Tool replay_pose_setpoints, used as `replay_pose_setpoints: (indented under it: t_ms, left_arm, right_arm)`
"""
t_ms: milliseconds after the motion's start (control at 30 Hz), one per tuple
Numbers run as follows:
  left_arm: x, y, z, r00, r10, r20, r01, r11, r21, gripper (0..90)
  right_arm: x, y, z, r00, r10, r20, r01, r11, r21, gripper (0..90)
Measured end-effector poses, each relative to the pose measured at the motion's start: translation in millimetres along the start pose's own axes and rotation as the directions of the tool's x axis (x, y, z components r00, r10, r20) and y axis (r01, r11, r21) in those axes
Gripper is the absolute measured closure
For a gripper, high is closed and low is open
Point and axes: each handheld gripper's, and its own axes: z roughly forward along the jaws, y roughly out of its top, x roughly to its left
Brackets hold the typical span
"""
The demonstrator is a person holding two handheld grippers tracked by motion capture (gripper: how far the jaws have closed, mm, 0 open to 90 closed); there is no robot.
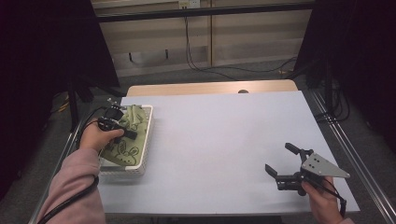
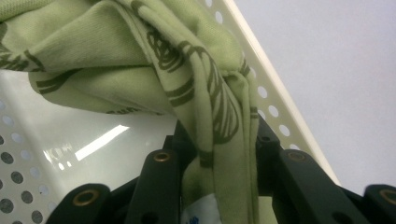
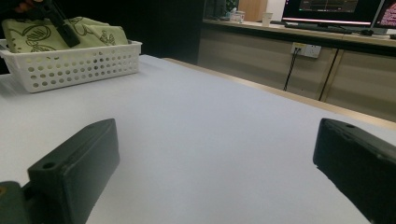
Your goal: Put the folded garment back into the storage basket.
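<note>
Cloth [image 2: 205, 93] pinched in left gripper [image 1: 122, 127] over white basket [image 1: 145, 140]; right gripper [image 1: 282, 161] released, resting apart on desk [image 1: 224, 140].

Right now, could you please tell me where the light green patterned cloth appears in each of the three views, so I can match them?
High view: the light green patterned cloth lies at left, in the white perforated plastic basket, under the left gripper.
Left gripper view: the cloth hangs pinched between the shut jaws, centre.
Right gripper view: the cloth sits top left, heaped in the basket.
Shared landmark: the basket.
</note>
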Motion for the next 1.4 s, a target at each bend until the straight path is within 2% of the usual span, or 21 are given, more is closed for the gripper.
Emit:
replay_pose_setpoints:
  t_ms: [67,267,333,400,433,467,600,633,700,733,800,833,867,967,1400]
  left_arm:
    - [0.0,-0.5,1.0,0.9999,-0.012,0.005,0.012,0.9999,-0.002,70.7]
    - [0.8,-1.3,4.0,0.9999,-0.003,0.009,0.003,1.0000,0.000,70.7]
    - [1.2,-2.0,5.4,1.0000,-0.006,-0.004,0.006,1.0000,-0.003,70.7]
    - [1.4,-2.4,6.2,0.9999,-0.009,0.005,0.009,1.0000,-0.001,70.7]
    - [1.0,-3.0,7.3,0.9995,-0.027,0.016,0.028,0.9996,-0.003,70.7]
    - [1.0,-3.2,7.5,0.9994,-0.028,0.017,0.029,0.9996,-0.003,70.7]
    - [2.2,-3.6,8.8,0.9999,-0.012,0.006,0.012,0.9999,0.000,70.7]
    - [1.1,-4.0,9.7,0.9994,-0.030,0.020,0.030,0.9995,-0.002,70.7]
    - [1.3,-4.4,10.6,0.9990,-0.036,0.026,0.036,0.9993,0.004,70.7]
    - [2.1,-4.3,10.7,0.9997,-0.020,0.010,0.020,0.9998,0.001,70.7]
    - [2.7,-4.7,11.6,0.9999,-0.014,0.002,0.014,0.9999,0.004,70.7]
    - [2.0,-5.4,12.7,0.9992,-0.033,0.021,0.033,0.9994,-0.001,70.6]
    - [2.1,-5.7,13.0,0.9993,-0.031,0.022,0.031,0.9995,0.000,70.6]
    - [3.2,-6.1,13.2,0.9998,-0.016,0.009,0.016,0.9999,0.002,70.6]
    - [4.2,-9.1,14.7,0.9990,-0.043,0.013,0.043,0.9990,-0.013,70.1]
  right_arm:
    - [0.0,0.0,0.1,1.0000,-0.001,-0.001,0.001,1.000,-0.001,0.2]
    - [0.0,0.0,0.1,1.0000,0.000,0.000,0.000,1.000,0.000,0.2]
    - [0.0,0.1,0.1,1.0000,-0.002,0.000,0.002,1.000,0.000,0.2]
    - [0.0,0.1,0.1,1.0000,0.000,-0.001,0.000,1.000,0.000,0.2]
    - [0.1,0.1,0.1,1.0000,0.001,-0.001,-0.001,1.000,-0.001,0.2]
    - [0.0,0.0,0.1,1.0000,0.000,-0.001,0.000,1.000,0.000,0.3]
    - [-0.1,0.1,0.1,1.0000,-0.005,0.000,0.005,1.000,-0.001,0.2]
    - [0.2,0.2,0.0,1.0000,-0.003,0.002,0.003,1.000,0.001,0.2]
    - [0.2,0.2,0.0,1.0000,-0.003,0.002,0.003,1.000,0.001,0.2]
    - [0.2,0.2,0.0,1.0000,-0.003,0.002,0.003,1.000,0.001,0.2]
    - [-0.2,0.1,0.1,1.0000,-0.003,0.000,0.003,1.000,-0.002,0.2]
    - [-0.3,0.1,0.0,1.0000,-0.003,0.000,0.003,1.000,-0.002,0.2]
    - [0.1,0.1,0.1,1.0000,0.001,-0.001,-0.001,1.000,-0.001,0.2]
    - [0.1,0.1,0.1,1.0000,-0.001,0.000,0.001,1.000,0.000,0.2]
    - [0.4,0.2,0.0,1.0000,-0.004,0.004,0.004,1.000,0.003,0.2]
